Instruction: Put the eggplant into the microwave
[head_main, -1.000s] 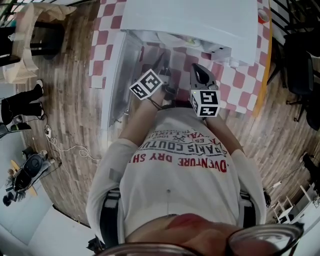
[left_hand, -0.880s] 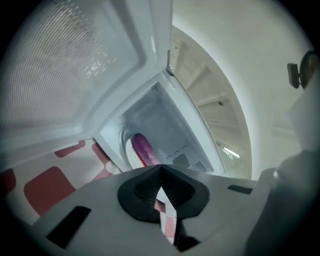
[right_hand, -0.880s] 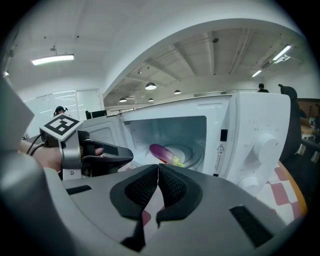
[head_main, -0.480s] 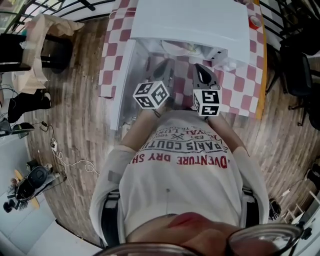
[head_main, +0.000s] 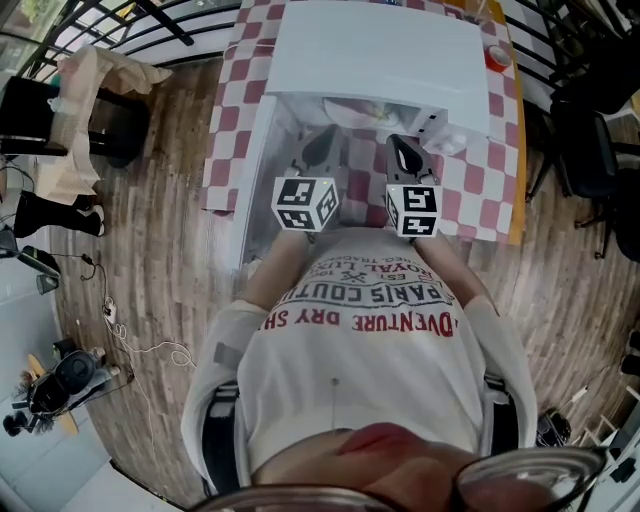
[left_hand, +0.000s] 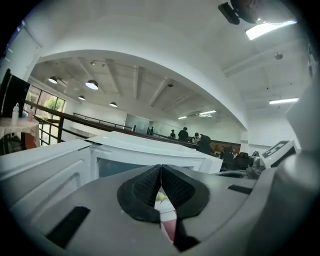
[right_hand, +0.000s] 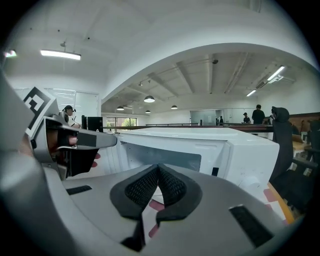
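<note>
While both tools were held side by side in front of the open microwave (head_main: 385, 50), neither carried anything. The left hand-held gripper (head_main: 322, 147) had its jaws together, the black pads (left_hand: 145, 187) meeting along a thin seam with nothing between them. The right hand-held gripper (head_main: 402, 148) was likewise closed, its pads (right_hand: 172, 187) touching at the tips and empty. Both pointed toward the oven's mouth, close to it but outside it, with their marker cubes (head_main: 305, 203) near the person's shirt (head_main: 370, 330).

The microwave stood on a red-and-white checked cloth (head_main: 480, 170) that covered the worktop (head_main: 519, 190). Its door (head_main: 252, 170) was swung out to the left, and in the left gripper view that door filled the lower left beside the cavity. The right gripper view looked into the cavity's dark back wall (right_hand: 165, 157), with the left tool just beside it at the frame's left edge.

The eggplant could not be made out in any view. From above, the oven's roof hid most of the cavity, and only a pale, unclear shape showed at its front edge. Wooden floor (head_main: 150, 250) lay around the worktop.
</note>
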